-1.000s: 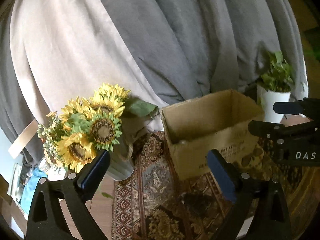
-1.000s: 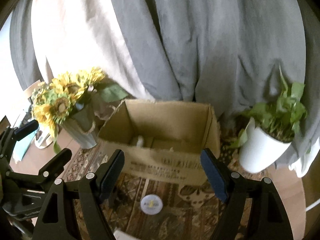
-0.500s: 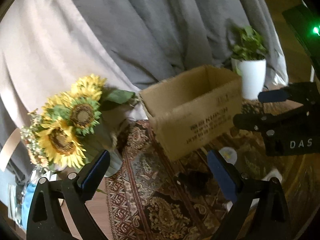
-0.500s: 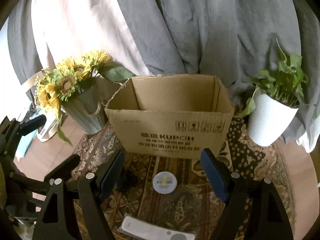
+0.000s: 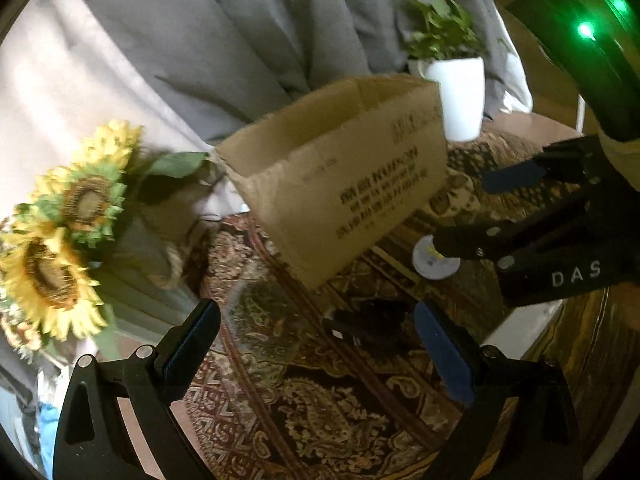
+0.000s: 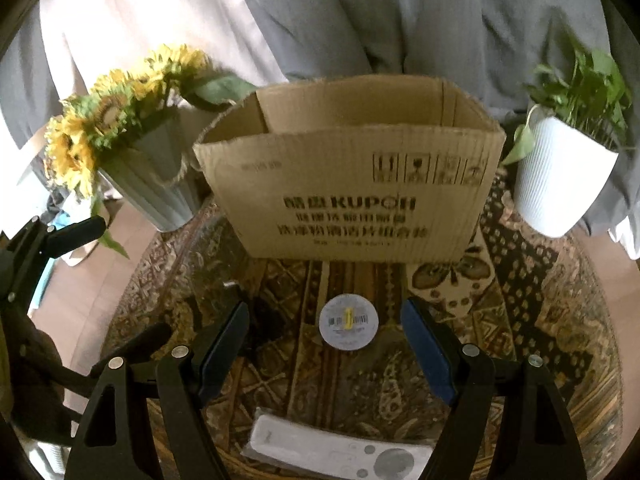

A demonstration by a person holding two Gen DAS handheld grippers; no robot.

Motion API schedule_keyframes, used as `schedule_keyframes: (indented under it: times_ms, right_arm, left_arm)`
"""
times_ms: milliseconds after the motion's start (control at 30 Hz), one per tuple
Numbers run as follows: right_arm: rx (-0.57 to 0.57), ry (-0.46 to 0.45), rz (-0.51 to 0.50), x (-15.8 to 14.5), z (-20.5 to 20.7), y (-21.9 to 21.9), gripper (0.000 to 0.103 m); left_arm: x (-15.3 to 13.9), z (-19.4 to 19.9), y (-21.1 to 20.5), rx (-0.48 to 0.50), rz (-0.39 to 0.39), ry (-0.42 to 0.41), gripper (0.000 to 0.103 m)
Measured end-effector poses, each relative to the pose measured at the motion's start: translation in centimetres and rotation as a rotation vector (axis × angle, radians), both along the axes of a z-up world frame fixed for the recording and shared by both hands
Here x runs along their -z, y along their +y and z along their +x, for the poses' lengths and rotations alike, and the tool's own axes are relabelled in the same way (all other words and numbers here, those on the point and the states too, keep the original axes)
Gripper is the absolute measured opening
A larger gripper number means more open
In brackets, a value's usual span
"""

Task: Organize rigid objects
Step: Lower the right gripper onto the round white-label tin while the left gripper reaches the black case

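Note:
An open cardboard box (image 5: 344,184) (image 6: 352,184) stands on a patterned rug (image 6: 520,320). In front of it lie a white round disc with a barcode label (image 6: 349,322) (image 5: 434,258), a dark object (image 5: 372,326) (image 6: 260,320) and a white remote (image 6: 340,452) (image 5: 520,324). My right gripper (image 6: 324,320) is open, hanging over the rug with the disc seen between its fingers. My left gripper (image 5: 316,332) is open too, with the dark object just inside its right finger. Each gripper shows in the other's view: the right gripper (image 5: 468,212), the left gripper (image 6: 128,280).
A vase of sunflowers (image 5: 60,240) (image 6: 152,184) stands left of the box. A white pot with a green plant (image 5: 452,92) (image 6: 560,184) stands to its right. Grey and pale curtains (image 6: 320,20) hang behind. Bare floor borders the rug on the left.
Both grippers have sunk toward the rug and look more downward. The box appears larger, and the disc, dark object and remote have come into view. The left view has rolled.

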State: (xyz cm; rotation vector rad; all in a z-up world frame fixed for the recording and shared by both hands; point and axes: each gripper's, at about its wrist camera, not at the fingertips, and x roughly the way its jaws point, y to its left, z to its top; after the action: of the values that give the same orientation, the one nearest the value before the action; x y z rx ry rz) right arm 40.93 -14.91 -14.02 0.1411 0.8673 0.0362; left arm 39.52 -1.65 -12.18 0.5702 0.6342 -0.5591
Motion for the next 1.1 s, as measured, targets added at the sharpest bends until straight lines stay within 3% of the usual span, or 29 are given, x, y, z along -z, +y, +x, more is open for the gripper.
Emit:
schedule_keyframes:
  times_ms: [467, 933, 1100]
  right_arm:
    - [0.033, 0.105, 0.010, 4.5, 2.1, -0.6, 0.080]
    - [0.035, 0.162, -0.017, 7.6, 4.1, -0.1, 0.080]
    - [0.033, 0.177, -0.020, 8.6, 4.8, 0.3, 0.080]
  left_arm:
    - [4.8, 2.4, -1.2, 0.085, 0.030, 0.164, 0.099]
    - [7.9, 4.3, -2.0, 0.177, 0.060, 0.213, 0.098]
    - [8.6, 4.9, -2.1, 0.185, 0.053, 0.223, 0.091]
